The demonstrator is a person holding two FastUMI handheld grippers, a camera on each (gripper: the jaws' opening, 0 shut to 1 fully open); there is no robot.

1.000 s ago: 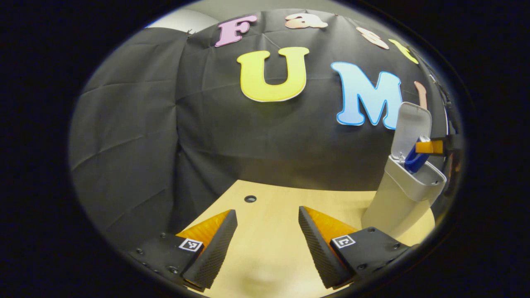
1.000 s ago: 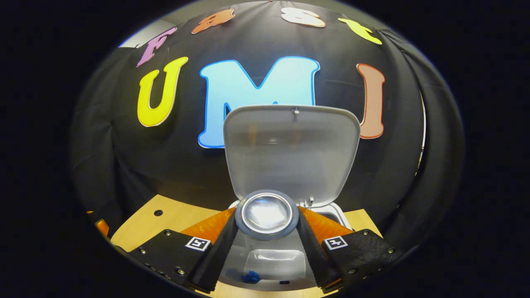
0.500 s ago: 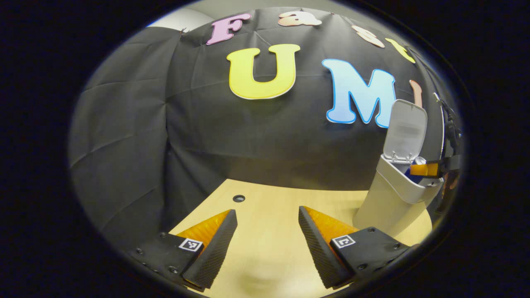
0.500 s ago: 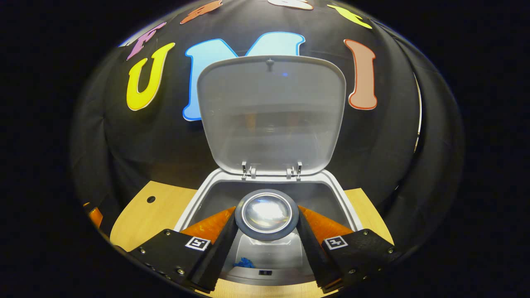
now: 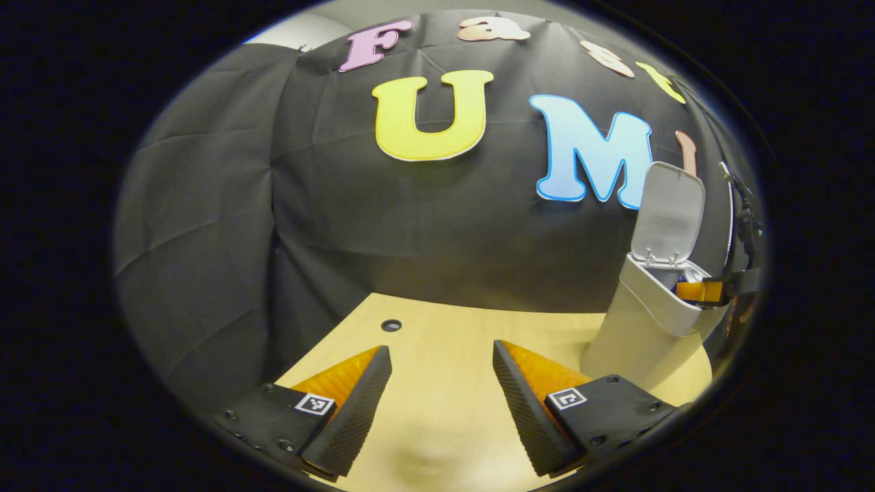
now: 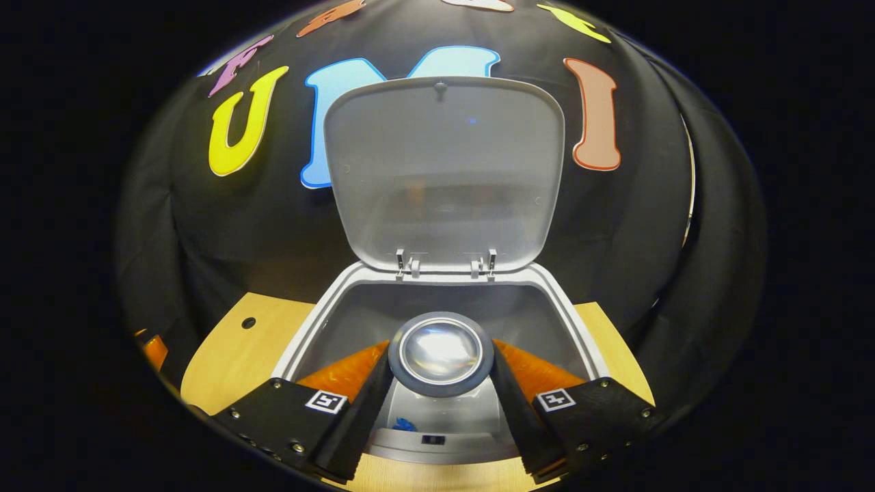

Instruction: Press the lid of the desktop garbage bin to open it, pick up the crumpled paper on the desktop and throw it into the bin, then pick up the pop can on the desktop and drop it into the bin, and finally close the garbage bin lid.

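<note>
Fingers of the right gripper (image 6: pixel 441 403) pinch the pop can (image 6: pixel 441 354) from both sides, low in the middle of the right gripper view. The can points end-on at the camera, its shiny round end showing inside a dark rim. It hangs over the open mouth of the bin (image 6: pixel 311 328), whose pale rim spreads across the lower half of the frame. The lid (image 6: pixel 444 171) stands raised behind the opening, hinged at the far edge, filling the upper middle of the frame. Down inside the bin, at the lower middle just left of the can, a small blue scrap (image 6: pixel 405 425) lies on the bottom; what it is cannot be told. The crumpled paper cannot be made out. The wooden table (image 6: pixel 225 355) shows at the lower left and lower right beside the bin.

In the left gripper view, the left gripper (image 5: pixel 441 389) sits at the bottom middle with its fingers spread apart and nothing between them, over bare table (image 5: pixel 444 335). A small dark hole (image 5: pixel 391 325) marks the tabletop left of centre. At the right edge stands the bin (image 5: pixel 622 335), its lid (image 5: pixel 668 213) tipped up. The other gripper's finger (image 5: pixel 697 291) reaches in over the bin's mouth from the right edge, with a bit of the can's end (image 5: pixel 690 275) showing just above it.
</note>
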